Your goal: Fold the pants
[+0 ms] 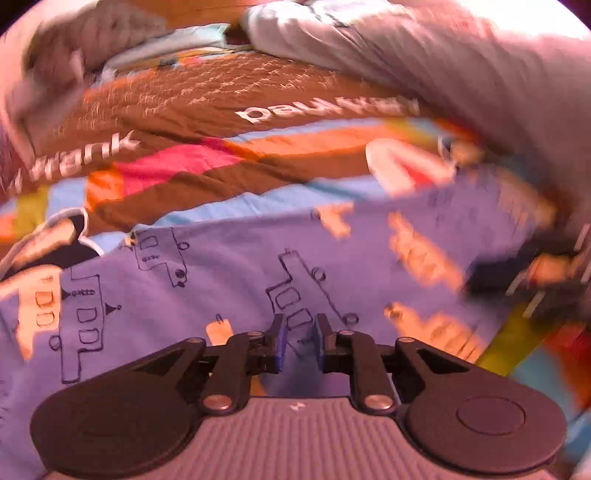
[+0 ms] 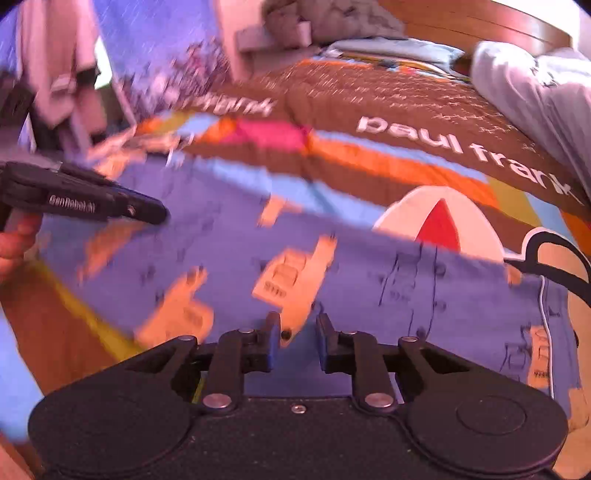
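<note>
Blue pants [image 1: 229, 280] printed with orange and outlined trucks lie spread flat on a colourful bedspread; they also fill the right wrist view [image 2: 351, 280]. My left gripper [image 1: 298, 332] hovers just above the fabric with its jaws a little apart and nothing between them. My right gripper [image 2: 297, 328] is likewise open and empty above the pants. In the right wrist view the left gripper [image 2: 110, 203] shows from the side at the left edge of the pants. In the left wrist view the right gripper [image 1: 535, 280] is a dark blur at the right.
The bedspread [image 2: 406, 147] is brown, orange, pink and blue with white lettering. Grey bedding [image 1: 443, 66] is heaped at the far side by a wooden headboard [image 2: 480, 22]. A pale blue pillow [image 2: 399, 48] lies beyond. Clothes hang at the left [image 2: 55, 74].
</note>
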{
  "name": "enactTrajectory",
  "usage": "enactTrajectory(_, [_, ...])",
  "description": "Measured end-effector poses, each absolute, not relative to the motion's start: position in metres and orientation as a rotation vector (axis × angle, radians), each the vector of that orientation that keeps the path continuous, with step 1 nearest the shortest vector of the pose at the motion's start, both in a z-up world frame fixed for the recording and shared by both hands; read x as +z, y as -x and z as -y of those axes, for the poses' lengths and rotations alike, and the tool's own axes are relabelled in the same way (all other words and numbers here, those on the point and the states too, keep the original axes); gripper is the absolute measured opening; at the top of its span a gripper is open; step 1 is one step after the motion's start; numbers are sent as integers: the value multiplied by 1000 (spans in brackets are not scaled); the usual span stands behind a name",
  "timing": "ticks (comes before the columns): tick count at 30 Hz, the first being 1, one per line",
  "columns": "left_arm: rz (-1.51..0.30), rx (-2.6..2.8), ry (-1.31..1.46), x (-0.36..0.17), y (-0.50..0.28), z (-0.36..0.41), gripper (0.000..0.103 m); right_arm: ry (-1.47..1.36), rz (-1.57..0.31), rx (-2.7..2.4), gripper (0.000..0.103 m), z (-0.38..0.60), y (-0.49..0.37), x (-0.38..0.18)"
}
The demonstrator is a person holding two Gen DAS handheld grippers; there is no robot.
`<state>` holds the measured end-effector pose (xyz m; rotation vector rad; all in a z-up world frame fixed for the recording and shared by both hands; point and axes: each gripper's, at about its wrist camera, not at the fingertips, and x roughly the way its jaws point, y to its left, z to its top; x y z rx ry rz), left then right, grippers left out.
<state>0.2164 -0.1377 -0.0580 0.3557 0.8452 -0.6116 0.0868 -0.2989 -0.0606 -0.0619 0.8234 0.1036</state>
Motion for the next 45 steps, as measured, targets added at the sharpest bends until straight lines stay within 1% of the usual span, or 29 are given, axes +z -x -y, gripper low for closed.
enactTrajectory(1, [-819,-605,-387,-59,-212,137,21,62,-829,78,22,313,-81,-59])
enactTrajectory(5, [-859,-483,-381,-52,-227,111,21,23,-841,-183,22,398,-53,-61])
enactTrajectory(6, [-868,-431,-380,-50,-232,101,23,-7,-835,-224,6,421,-44,-61])
enactTrajectory(7, [-882,-347,-380,-48,-237,90,23,-55,-827,-252,0,431,-36,-60])
enactTrajectory(9, [-917,-199,-347,-39,-242,79,22,-103,-799,-279,0,436,-23,-52])
enactTrajectory(10, [-942,-177,-307,-32,-243,78,22,-91,-775,-290,5,429,-18,-47])
enactTrajectory(11, [-947,-184,-295,-26,-241,85,22,-81,-751,-317,26,420,-16,-42])
enactTrajectory(12, [-933,-205,-303,-22,-236,99,28,-88,-732,-331,50,412,-14,-40])
enactTrajectory(13, [-911,-246,-322,-18,-231,120,33,-117,-720,-332,58,408,-9,-38])
enactTrajectory(14, [-893,-298,-332,-17,-227,141,46,-163,-707,-311,60,408,-11,-34])
enactTrajectory(15, [-873,-366,-331,-15,-222,164,60,-201,-696,-272,60,409,-11,-33])
enactTrajectory(16, [-850,-445,-316,-14,-217,190,61,-225,-689,-228,59,411,-11,-35])
enactTrajectory(19, [-829,-629,-299,-21,-206,266,61,-244,-713,-295,58,427,-9,-46])
enactTrajectory(20, [-824,-677,-291,-23,-204,288,61,-284,-712,-316,56,436,-4,-48])
enactTrajectory(22, [-826,-764,-302,-27,-205,334,62,-419,-690,-330,56,454,8,-53])
enactTrajectory(24, [-822,-813,-344,-31,-208,372,63,-542,-696,-343,55,470,12,-63])
enactTrajectory(27, [-813,-853,-460,-42,-223,420,63,-623,-665,-328,53,480,19,-70])
enactTrajectory(29, [-843,-833,-546,-57,-235,446,63,-666,-648,-315,51,486,18,-74])
enactTrajectory(31, [-850,-820,-598,-72,-245,461,76,-690,-651,-321,48,490,14,-78])
enactTrajectory(32, [-826,-813,-605,-76,-247,462,90,-702,-653,-322,45,492,11,-80])
enactTrajectory(33, [-808,-800,-610,-78,-248,461,97,-717,-652,-322,45,492,11,-82])
enactTrajectory(37, [-844,-827,-529,-78,-260,446,96,-833,-632,-304,44,494,16,-84])
enactTrajectory(40, [-913,-805,-442,-65,-271,440,90,-956,-584,-301,42,498,18,-92])
enactTrajectory(41, [-928,-787,-425,-60,-273,440,89,-991,-572,-315,38,500,19,-96])
enactTrajectory(42, [-941,-777,-411,-54,-275,441,89,-1020,-558,-334,30,501,19,-99])
enactTrajectory(44, [-969,-771,-400,-40,-275,444,89,-1068,-537,-371,21,503,20,-103])
enactTrajectory(45, [-979,-777,-391,-32,-275,446,89,-1067,-532,-384,19,501,20,-103])
